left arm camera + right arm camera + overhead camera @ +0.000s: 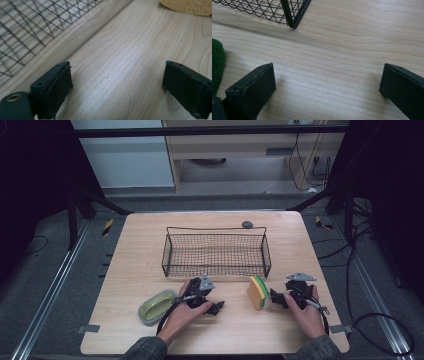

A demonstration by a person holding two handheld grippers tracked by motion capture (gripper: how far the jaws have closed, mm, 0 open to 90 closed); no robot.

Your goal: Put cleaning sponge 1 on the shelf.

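Note:
A yellow sponge with a green scouring side (258, 291) stands on edge on the wooden table (230, 330), just in front of the black wire basket (215, 252). My right gripper (276, 298) lies on the table right beside the sponge, jaws pointing at it and open (328, 75); the sponge's green side (217, 65) sits at the left edge of the right gripper view. My left gripper (216, 307) rests on the table left of the sponge, jaws open (117, 72) with bare wood between them. The sponge's yellow face (190, 6) lies ahead, at the upper right.
A shallow green dish (157, 306) sits at the front left, by the left hand. A small grey round object (247, 224) lies behind the basket. The basket mesh (30, 27) is close on the left gripper's left; its corner (292, 12) is ahead of the right gripper.

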